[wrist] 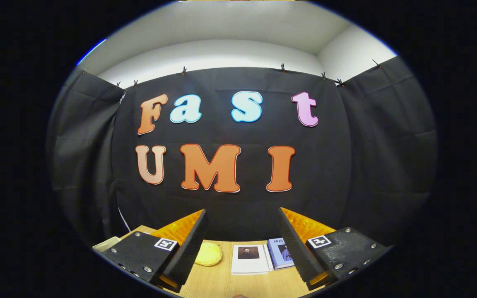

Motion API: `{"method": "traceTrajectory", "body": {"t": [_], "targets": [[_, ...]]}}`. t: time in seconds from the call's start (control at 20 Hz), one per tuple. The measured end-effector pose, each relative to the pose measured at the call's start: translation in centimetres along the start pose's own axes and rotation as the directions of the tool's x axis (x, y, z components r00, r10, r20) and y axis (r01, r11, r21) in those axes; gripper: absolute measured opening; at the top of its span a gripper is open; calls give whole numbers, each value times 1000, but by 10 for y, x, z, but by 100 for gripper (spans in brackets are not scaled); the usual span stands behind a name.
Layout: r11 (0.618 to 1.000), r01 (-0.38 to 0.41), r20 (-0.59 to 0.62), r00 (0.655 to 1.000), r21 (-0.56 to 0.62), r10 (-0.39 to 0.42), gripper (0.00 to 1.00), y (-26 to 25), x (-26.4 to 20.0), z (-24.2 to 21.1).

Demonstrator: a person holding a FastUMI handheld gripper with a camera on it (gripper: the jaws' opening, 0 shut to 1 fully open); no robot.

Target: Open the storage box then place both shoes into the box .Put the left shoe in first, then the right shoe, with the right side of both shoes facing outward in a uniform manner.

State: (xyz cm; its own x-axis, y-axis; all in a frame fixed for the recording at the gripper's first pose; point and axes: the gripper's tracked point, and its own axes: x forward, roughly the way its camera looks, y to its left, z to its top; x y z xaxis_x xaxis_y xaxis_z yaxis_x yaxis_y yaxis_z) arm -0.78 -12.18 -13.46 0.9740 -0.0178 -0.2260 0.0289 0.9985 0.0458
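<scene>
My gripper [242, 219] is held high and level, pointing at the booth's black cloth wall. Its two fingers stand wide apart with nothing between them. Below the fingers lies a wooden table [222, 283]. I can see no storage box and no shoes from this angle.
On the table between the fingers lie a round yellow object [208, 254], a white booklet with a portrait [249, 258] and a blue booklet [280, 253] beside it. A pale object [107, 244] sits at the table's left corner. White walls rise above the cloth.
</scene>
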Motion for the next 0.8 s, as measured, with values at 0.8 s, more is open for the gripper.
{"method": "traceTrajectory", "body": {"t": [0.8], "targets": [[999, -32, 61, 998, -37, 35, 98, 18, 14, -7]]}}
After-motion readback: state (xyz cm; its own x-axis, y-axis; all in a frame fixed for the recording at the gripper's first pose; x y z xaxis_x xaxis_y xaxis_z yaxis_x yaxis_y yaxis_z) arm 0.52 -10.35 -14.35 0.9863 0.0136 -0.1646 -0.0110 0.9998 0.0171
